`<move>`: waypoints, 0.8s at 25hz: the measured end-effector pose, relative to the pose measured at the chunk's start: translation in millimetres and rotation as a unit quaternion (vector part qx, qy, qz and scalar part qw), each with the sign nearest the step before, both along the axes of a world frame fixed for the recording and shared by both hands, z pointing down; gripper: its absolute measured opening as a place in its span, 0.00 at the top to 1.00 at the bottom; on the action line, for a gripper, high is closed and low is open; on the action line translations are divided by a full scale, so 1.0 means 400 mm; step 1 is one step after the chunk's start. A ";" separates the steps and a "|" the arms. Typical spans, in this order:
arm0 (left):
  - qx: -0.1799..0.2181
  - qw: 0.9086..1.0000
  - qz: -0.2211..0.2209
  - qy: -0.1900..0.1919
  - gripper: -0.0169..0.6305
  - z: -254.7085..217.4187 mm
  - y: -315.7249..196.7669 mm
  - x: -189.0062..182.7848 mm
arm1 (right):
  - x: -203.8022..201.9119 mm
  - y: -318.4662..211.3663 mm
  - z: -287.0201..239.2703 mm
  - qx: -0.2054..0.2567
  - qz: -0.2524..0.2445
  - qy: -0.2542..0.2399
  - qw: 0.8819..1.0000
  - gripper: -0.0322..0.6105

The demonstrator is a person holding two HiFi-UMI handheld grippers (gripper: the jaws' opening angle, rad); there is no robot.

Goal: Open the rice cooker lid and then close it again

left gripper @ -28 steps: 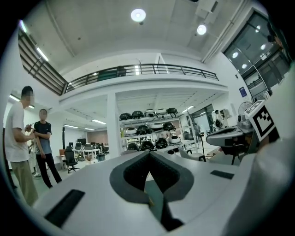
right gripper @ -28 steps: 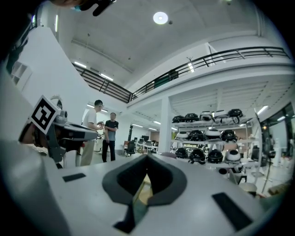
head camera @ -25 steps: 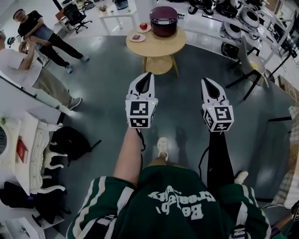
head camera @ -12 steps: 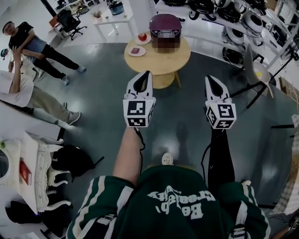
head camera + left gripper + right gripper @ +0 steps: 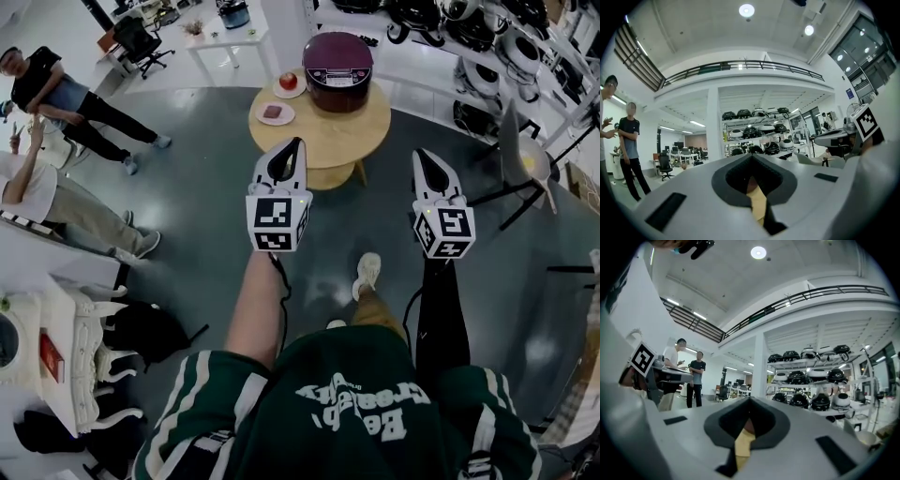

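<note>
Stepped closer since before, one shoe (image 5: 367,275) now forward. Left gripper (image 5: 298,143) and right gripper (image 5: 418,156) hang in air, jaws pressed together, gripping nothing. Beyond them, well apart, the rice cooker (image 5: 338,59), lid down, sits at the far edge of the round surface (image 5: 328,136).

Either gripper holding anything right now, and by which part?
Nothing held. The left gripper and right gripper both have jaws together and empty, in the air short of the rice cooker.

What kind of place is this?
Probably a big lab or workshop, not a home: tall shelves packed with round black-and-white gear, an office chair, and a rice cooker set on a round table.
</note>
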State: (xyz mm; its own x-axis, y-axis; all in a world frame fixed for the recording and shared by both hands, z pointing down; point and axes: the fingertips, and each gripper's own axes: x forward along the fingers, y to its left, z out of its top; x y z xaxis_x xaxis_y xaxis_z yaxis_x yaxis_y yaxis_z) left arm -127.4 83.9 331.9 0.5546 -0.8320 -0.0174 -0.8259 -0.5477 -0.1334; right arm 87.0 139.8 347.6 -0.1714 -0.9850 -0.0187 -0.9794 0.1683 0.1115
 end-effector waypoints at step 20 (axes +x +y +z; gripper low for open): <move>-0.002 1.000 -0.030 -0.009 0.98 0.037 -0.610 0.228 | 0.187 -0.669 0.043 0.000 -0.049 -0.020 0.999 0.94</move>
